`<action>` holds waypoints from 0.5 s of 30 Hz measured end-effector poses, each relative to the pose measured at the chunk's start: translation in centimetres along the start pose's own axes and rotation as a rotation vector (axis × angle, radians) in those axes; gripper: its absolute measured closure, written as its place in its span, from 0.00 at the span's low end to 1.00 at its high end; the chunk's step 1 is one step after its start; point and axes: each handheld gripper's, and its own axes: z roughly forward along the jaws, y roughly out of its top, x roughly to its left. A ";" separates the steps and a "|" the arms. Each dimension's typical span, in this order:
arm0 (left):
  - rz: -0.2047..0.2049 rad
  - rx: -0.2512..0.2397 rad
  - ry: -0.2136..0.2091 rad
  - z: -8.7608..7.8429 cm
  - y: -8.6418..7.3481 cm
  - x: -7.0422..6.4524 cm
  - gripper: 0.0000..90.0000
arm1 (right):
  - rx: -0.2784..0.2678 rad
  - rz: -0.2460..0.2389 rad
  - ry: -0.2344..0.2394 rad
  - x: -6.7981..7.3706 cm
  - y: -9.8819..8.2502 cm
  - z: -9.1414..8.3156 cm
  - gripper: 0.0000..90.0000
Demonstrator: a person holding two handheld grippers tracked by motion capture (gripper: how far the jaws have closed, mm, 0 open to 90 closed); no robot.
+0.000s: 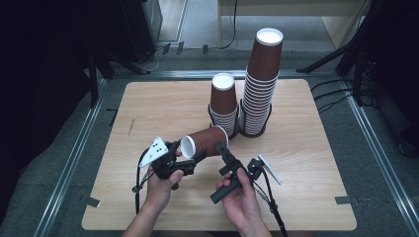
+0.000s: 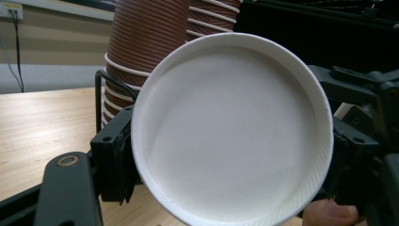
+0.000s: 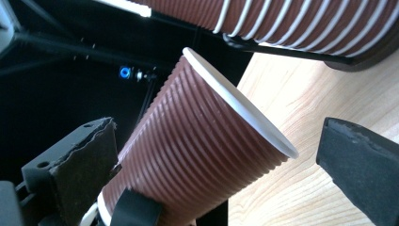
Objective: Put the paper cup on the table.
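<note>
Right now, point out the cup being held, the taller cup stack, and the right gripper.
held cup [image 1: 210,139], high view, on its ribbed brown side.
taller cup stack [image 1: 261,84], high view, on its upper ribbed wall.
right gripper [image 1: 223,149], high view, between its open jaw tips.

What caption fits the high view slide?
Left gripper holds a brown ribbed paper cup sideways; open right gripper beside it.

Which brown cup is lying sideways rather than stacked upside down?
The single cup held by the left hand-held gripper, white mouth toward the person; the others sit nested in two upright stacks behind.
</note>
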 end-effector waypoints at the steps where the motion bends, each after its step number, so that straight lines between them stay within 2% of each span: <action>1: 0.002 0.001 0.000 0.0 0.0 -0.1 0.24 | -0.005 0.010 -0.002 0.0 -0.1 0.1 0.00; 6: 0.008 -0.002 0.005 0.2 -0.2 -0.2 0.24 | -0.026 0.053 -0.009 0.1 -0.3 0.3 0.00; 7: 0.008 -0.004 0.006 0.2 -0.2 -0.2 0.24 | -0.019 0.081 -0.006 0.1 -0.3 0.3 0.00; 15: 0.021 -0.009 0.006 0.3 -0.3 -0.5 0.24 | -0.015 0.165 -0.016 0.1 -0.7 0.8 0.01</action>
